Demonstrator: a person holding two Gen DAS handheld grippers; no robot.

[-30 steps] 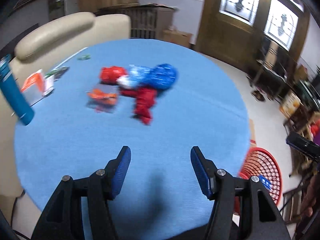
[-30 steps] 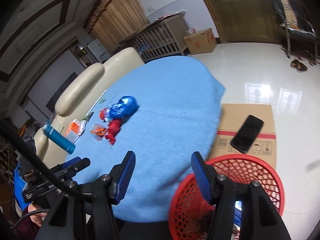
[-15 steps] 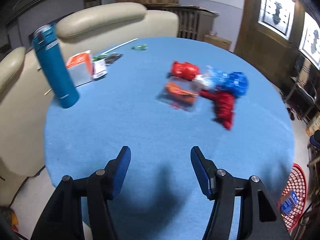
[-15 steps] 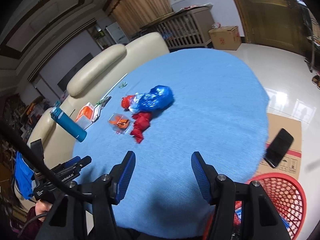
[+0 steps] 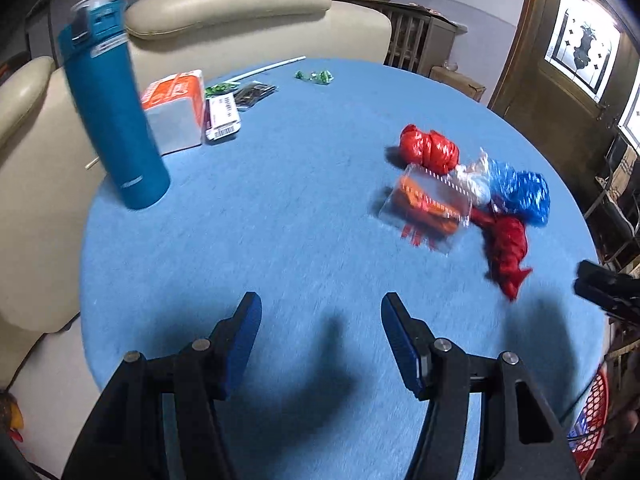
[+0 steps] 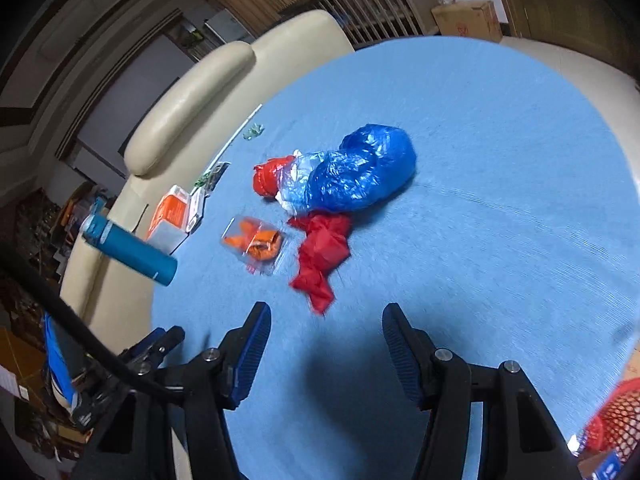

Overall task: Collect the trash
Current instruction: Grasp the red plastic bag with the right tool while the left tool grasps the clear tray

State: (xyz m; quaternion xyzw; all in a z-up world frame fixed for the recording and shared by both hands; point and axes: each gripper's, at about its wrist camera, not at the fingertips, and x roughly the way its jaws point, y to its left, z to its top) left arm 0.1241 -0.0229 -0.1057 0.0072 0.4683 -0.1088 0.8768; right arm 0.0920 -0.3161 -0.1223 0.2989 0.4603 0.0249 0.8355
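Observation:
A heap of trash lies on the round blue table point(image 5: 280, 220): a crumpled blue plastic bag point(image 6: 360, 174) point(image 5: 520, 192), a red bag point(image 6: 322, 256) point(image 5: 506, 254), a second red wad point(image 5: 430, 148) point(image 6: 270, 176) and a clear packet with orange contents point(image 5: 426, 208) point(image 6: 256, 244). My left gripper point(image 5: 320, 336) is open and empty over the near table, left of the heap. My right gripper point(image 6: 326, 344) is open and empty, just short of the red bag. A red mesh basket point(image 6: 616, 424) point(image 5: 592, 428) stands on the floor at the lower right.
A tall teal bottle point(image 5: 112, 104) point(image 6: 132, 252) stands at the table's left. Behind it lie an orange-and-white box point(image 5: 174, 112), small packets point(image 5: 224, 116) and green wrappers point(image 5: 314, 76). Cream sofa cushions point(image 5: 224, 12) border the far side.
Both grippers have swung left from the basket side toward the table and closer to the heap. The right gripper view now faces the red bag; the basket slid to the frame's corner.

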